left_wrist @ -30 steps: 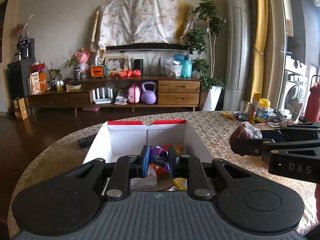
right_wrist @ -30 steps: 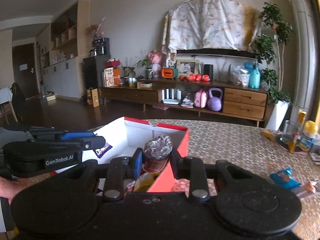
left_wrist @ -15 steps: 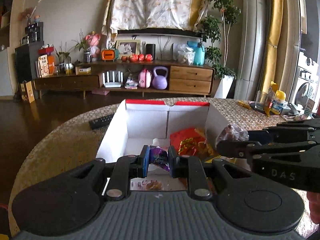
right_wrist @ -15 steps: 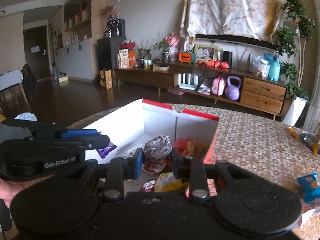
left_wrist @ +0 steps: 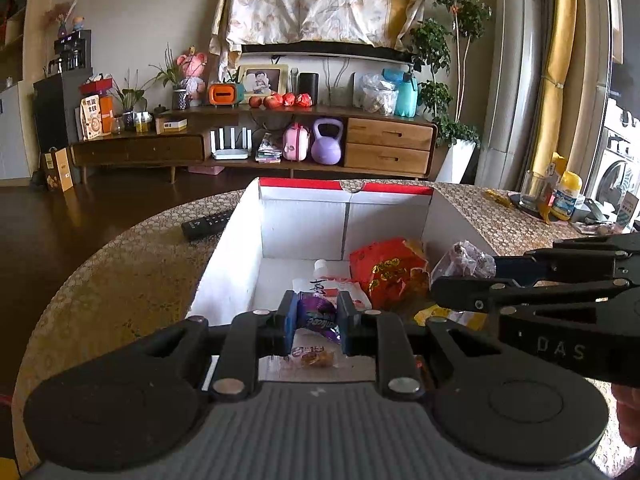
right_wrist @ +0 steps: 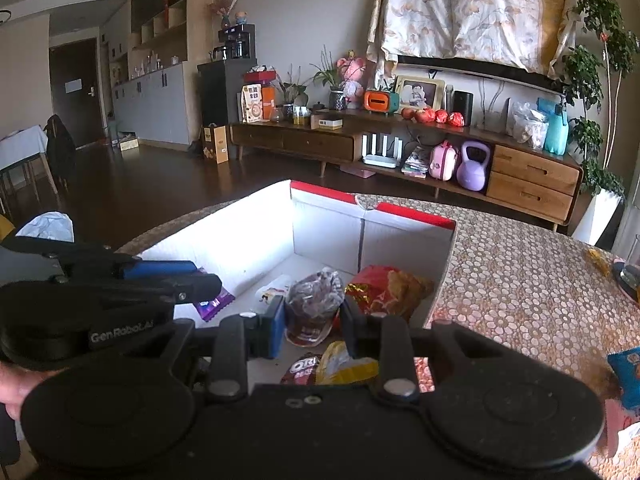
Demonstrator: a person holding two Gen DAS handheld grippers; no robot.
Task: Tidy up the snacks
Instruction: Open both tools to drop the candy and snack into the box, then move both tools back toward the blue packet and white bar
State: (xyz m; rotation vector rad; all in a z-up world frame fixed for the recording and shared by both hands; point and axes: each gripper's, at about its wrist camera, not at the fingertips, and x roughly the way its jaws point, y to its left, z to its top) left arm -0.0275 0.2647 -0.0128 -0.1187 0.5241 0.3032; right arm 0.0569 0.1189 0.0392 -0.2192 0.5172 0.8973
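Note:
A white cardboard box with a red rim [left_wrist: 344,186] [right_wrist: 404,214] stands open on the table. My left gripper [left_wrist: 317,305] is low inside its near left part. Its jaws are opening, and a purple snack packet [left_wrist: 316,318] is still pinched between the pads. To its right, my right gripper [right_wrist: 313,311] is shut on a clear-wrapped brown snack [right_wrist: 316,292] above the box floor. That snack [left_wrist: 464,260] also shows in the left wrist view. A red packet [left_wrist: 388,268], a white packet [left_wrist: 332,284] and a yellow packet [right_wrist: 344,364] lie in the box.
The patterned round table [right_wrist: 520,280] carries a black remote [left_wrist: 206,224] left of the box. A glass and bottles [left_wrist: 536,196] stand at the far right. A blue snack packet [right_wrist: 626,368] lies at the right edge. A hand holds each gripper.
Both grippers have sunk into the box with their snacks and now sit still. The left jaws have spread a little around the purple packet.

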